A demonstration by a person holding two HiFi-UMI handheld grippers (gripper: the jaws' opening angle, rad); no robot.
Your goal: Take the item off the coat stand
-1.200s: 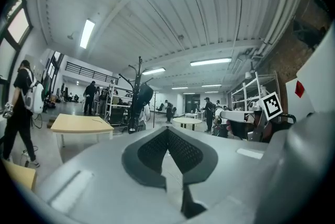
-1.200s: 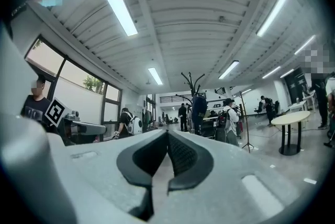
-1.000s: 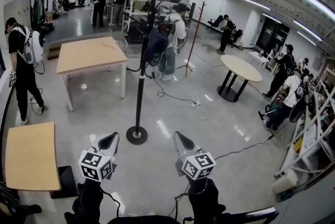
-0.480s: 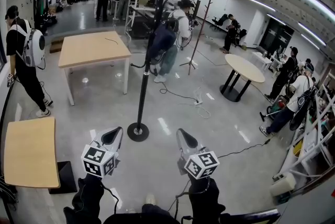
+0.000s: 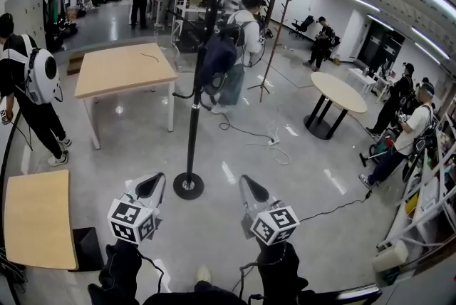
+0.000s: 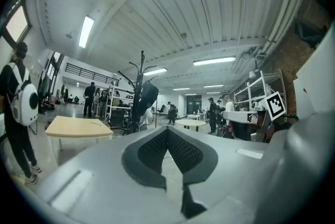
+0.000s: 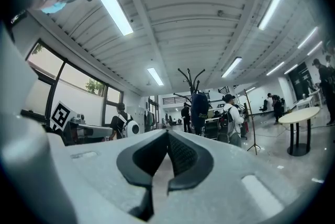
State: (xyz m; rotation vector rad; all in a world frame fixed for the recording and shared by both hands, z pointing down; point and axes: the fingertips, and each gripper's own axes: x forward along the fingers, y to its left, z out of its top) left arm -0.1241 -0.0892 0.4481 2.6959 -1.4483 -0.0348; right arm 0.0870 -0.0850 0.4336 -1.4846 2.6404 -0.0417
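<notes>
Two tongs pointed level above the grey floor (image 5: 235, 147), each pair closed tight with nothing between its tips. Your left tongs (image 5: 151, 187) were just near and left of the coat stand (image 5: 194, 111) base. The dark blue item (image 5: 216, 60) hung high on the stand's right side, far beyond both pairs and touched by neither. Your right tongs (image 5: 249, 191) were near and right of the base.
</notes>
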